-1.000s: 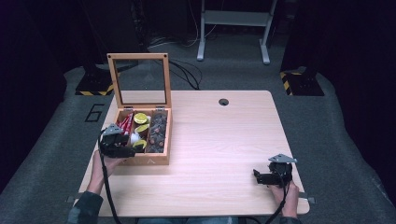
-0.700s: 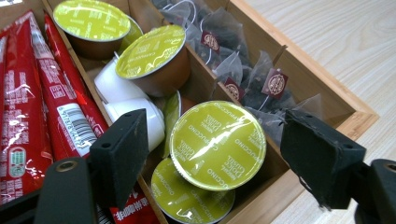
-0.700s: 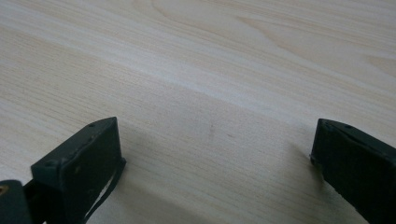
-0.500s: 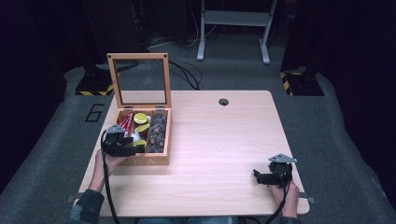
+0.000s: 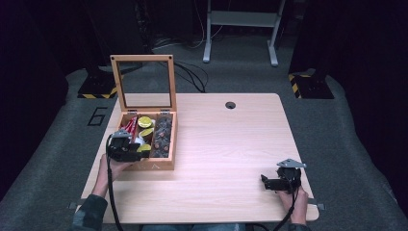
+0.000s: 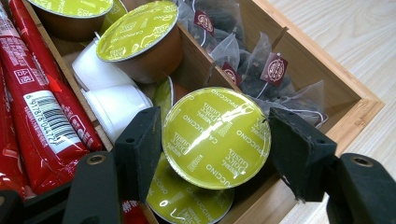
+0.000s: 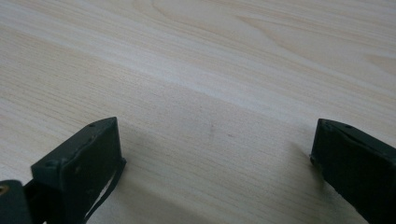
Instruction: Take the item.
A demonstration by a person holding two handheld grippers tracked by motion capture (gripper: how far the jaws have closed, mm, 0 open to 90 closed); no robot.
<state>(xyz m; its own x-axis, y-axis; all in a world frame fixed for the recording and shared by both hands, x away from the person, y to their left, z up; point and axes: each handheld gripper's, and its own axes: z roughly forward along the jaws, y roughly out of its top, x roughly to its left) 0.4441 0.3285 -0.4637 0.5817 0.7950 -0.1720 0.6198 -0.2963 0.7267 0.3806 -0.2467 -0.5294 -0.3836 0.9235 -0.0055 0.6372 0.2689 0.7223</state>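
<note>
Near the table's (image 5: 231, 144) left edge, a wooden box (image 5: 162, 165) is seen with its glass lid (image 5: 143, 82) raised upright. Red sachets (image 6: 28, 102), white cups (image 6: 112, 100), green-lidded capsules and, in the right compartment, tea bags (image 6: 261, 70) are held inside. The left tool (image 5: 126, 148) is poised over the box's near part; in the left gripper view its jaws are spread on either side of a green capsule (image 6: 215, 137), the left jaw just beside its rim, the right jaw at or very near it, whether it is pressed cannot be told. Near the table's front right corner, the right tool (image 5: 273, 183) is held low over bare wood, its jaws spread wide with nothing between them.
</note>
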